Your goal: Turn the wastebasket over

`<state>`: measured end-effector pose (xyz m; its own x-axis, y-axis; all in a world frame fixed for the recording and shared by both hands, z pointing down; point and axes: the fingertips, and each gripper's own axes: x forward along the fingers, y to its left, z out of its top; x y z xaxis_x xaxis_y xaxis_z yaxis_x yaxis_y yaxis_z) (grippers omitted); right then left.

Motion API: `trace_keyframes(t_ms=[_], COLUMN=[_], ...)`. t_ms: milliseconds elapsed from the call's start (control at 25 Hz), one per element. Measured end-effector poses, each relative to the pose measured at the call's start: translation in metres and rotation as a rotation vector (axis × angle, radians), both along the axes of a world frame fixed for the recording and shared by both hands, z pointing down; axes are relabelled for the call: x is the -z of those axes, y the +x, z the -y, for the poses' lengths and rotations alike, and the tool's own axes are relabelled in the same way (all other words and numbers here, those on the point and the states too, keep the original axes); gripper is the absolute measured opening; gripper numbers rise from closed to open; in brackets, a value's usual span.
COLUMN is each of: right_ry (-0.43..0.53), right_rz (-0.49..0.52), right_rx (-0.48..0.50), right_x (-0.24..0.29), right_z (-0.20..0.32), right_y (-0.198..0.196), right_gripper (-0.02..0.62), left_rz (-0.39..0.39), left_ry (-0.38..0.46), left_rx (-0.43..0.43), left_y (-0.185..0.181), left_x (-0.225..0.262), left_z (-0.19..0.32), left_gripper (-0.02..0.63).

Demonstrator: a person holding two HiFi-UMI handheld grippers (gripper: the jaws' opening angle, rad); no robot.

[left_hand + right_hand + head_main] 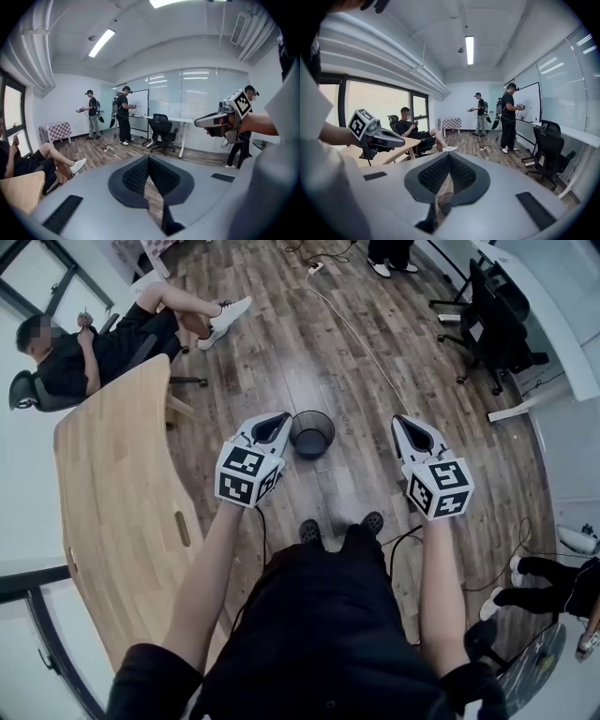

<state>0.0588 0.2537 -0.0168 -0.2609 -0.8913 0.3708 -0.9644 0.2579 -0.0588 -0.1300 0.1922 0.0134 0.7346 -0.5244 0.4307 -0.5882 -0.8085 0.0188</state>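
A black mesh wastebasket (pixel 312 433) stands upright on the wood floor, its mouth facing up, just ahead of the person's feet. My left gripper (pixel 283 415) hovers close by the basket's left rim, jaws shut and empty. My right gripper (pixel 397 419) hangs further off on the basket's right side, also shut with nothing in it. In the right gripper view the basket (pixel 443 202) shows only as a dark rim through the slit below the closed right gripper (pixel 449 155), and the left gripper (pixel 401 139) is at the left. The left gripper view shows its closed jaws (pixel 149 157) and the right gripper (pixel 201 123).
A curved wooden table (pixel 122 493) runs along the left. A seated person (pixel 103 343) stretches their legs toward the middle of the floor. A white cable (pixel 356 334) trails across the boards beyond the basket. A black office chair (pixel 497 324) and desk stand at the right.
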Motion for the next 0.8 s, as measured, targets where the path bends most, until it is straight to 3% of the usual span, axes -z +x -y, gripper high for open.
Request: trace_keyframes(t_ms=[440,800], right_ry=[0.005,-0.109], right_rz=[-0.016,0.042], right_rx=[-0.053,-0.053], right_x=[-0.007,-0.049], right_z=[-0.003,-0.009], right_y=[-0.004,-0.001], right_gripper=[0.034,0.034], left_rz=[-0.005,0.014], left_ry=[-0.036,-0.143], left_rx=[-0.008,0.002], left_y=[-0.009,-0.003], left_x=[-0.015,-0.051], left_z=[0.002,-0.006], left_gripper=[0.017,0.017])
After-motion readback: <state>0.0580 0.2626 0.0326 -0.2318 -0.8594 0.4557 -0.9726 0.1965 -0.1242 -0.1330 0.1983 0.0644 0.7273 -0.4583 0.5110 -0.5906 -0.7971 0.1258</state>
